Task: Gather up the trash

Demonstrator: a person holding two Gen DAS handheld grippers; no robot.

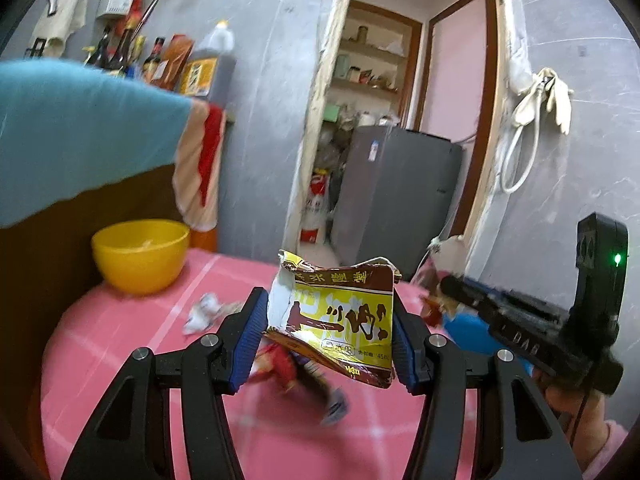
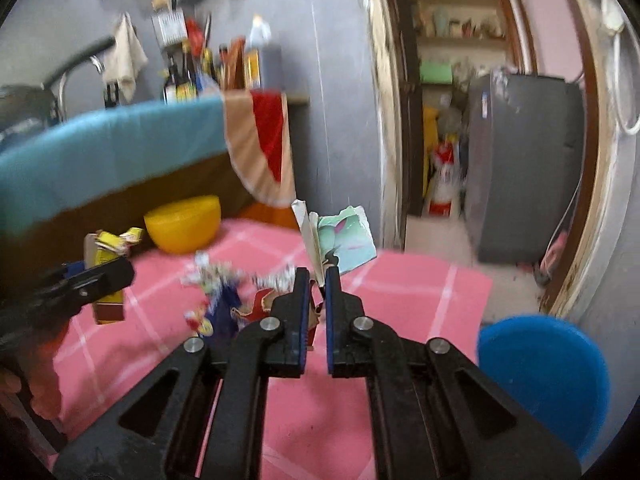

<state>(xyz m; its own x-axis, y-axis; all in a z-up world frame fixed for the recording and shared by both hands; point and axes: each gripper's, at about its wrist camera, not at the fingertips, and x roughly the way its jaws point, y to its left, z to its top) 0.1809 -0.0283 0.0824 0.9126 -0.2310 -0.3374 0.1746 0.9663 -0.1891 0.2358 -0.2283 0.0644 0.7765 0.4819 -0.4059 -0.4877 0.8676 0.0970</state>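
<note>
Both grippers hold trash lifted off the pink table (image 2: 400, 292), ready for the blue bin (image 2: 548, 376) beside it. My left gripper (image 1: 328, 332) clamps a yellow wrapper (image 1: 340, 320); my right gripper (image 2: 317, 280) pinches a pale packet (image 2: 344, 240).

Black left gripper (image 1: 326, 336) (blue pads, silver screws), seemingly pink sleeve.

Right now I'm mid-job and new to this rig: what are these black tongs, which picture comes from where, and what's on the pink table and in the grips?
There is no robot: a person holds a black two-finger gripper in each hand, with a fisheye camera on each looking along its fingers. The left camera shows the left gripper clamping a torn yellow-and-brown snack packet. The right camera shows the right gripper pinching a white and pale-green wrapper.

On the pink checked tablecloth lie a yellow plastic bowl and several blurred crumpled wrappers. A blue round bin sits beside the table at the right.
</note>
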